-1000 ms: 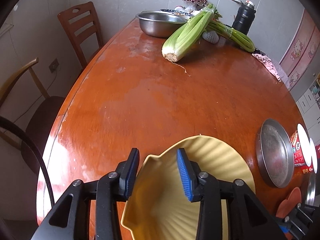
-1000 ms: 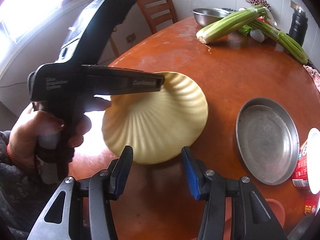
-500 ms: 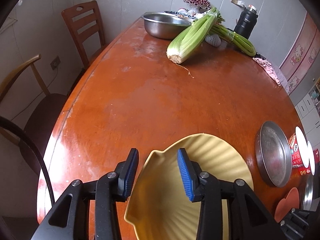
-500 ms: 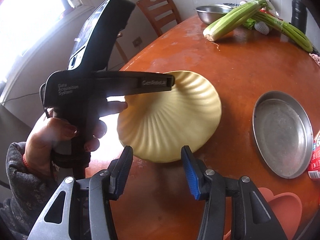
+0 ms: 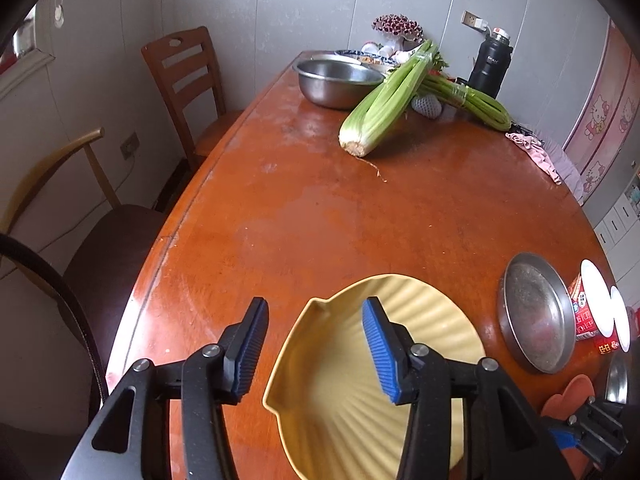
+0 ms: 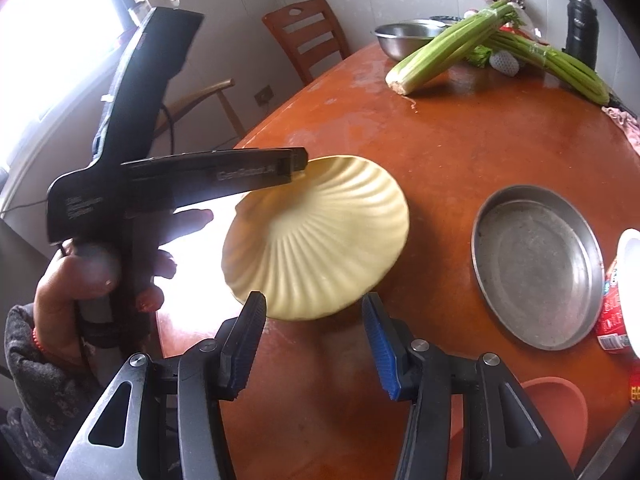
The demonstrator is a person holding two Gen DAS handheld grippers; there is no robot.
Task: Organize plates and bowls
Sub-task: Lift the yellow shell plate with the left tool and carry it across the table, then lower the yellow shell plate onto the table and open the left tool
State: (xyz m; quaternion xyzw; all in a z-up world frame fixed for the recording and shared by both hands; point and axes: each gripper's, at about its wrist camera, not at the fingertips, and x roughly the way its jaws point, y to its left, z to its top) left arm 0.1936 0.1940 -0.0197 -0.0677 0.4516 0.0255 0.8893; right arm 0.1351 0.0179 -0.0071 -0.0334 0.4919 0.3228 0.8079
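Left hand-held gripper (image 5: pixel 314 350), jaws just spreading, straddles the yellow plate's (image 5: pixel 400 320) rim unpinched, apparently releasing it onto the tabletop (image 5: pixel 320 200).

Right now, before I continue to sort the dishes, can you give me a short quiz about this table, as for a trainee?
1. True or false: the yellow plate lies inside the metal pan.
2. What lies beside the steel bowl at the far end? A celery; B spoons; C bread.
3. Fill in: the black ___ stands upright behind the celery.
Key: 1 false, they lie apart; 2 A; 3 flask.
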